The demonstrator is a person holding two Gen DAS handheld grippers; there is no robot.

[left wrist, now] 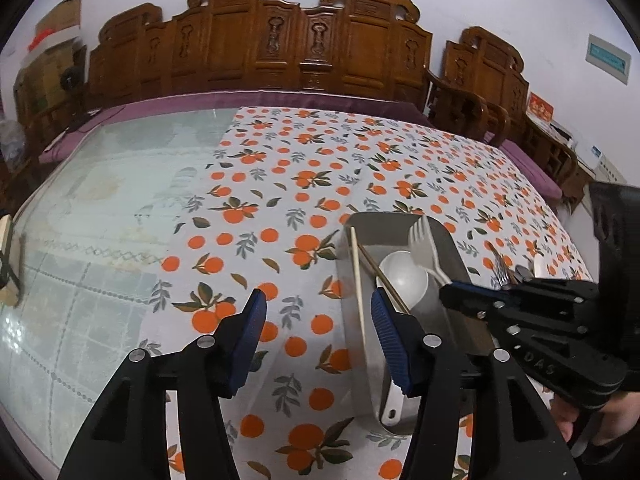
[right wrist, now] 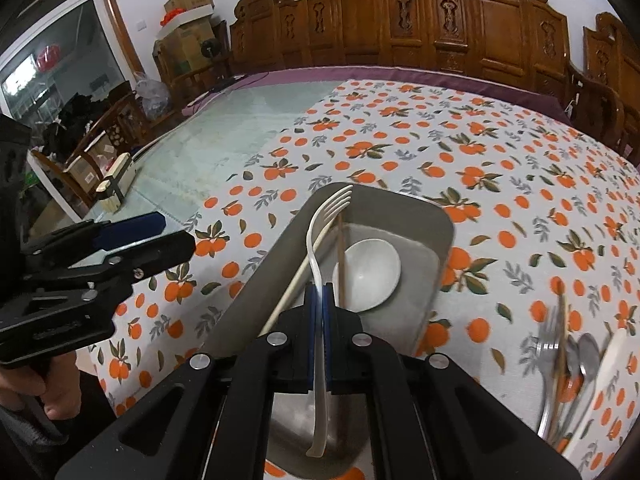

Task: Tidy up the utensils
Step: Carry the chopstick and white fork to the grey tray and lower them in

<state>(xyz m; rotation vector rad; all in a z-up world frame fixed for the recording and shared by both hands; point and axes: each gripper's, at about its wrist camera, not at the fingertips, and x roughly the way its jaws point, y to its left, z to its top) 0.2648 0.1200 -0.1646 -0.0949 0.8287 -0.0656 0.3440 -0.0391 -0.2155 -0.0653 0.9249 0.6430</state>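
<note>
Gripping white fork (right wrist: 320, 264), right gripper (right wrist: 319, 304) above tray (right wrist: 256, 280); left gripper (left wrist: 318, 320) open, empty; blurred cutlery (right wrist: 568, 364), perhaps spoons, beside.

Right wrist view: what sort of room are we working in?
Probably a home living or dining room: carved wooden chairs line the wall, an orange-print tablecloth covers the table, and cardboard boxes are stacked in the corner.

You can read embossed letters "DAS" on the black plastic body of the right gripper (left wrist: 448, 294), near right; the far wall signs stay too blurred.
</note>
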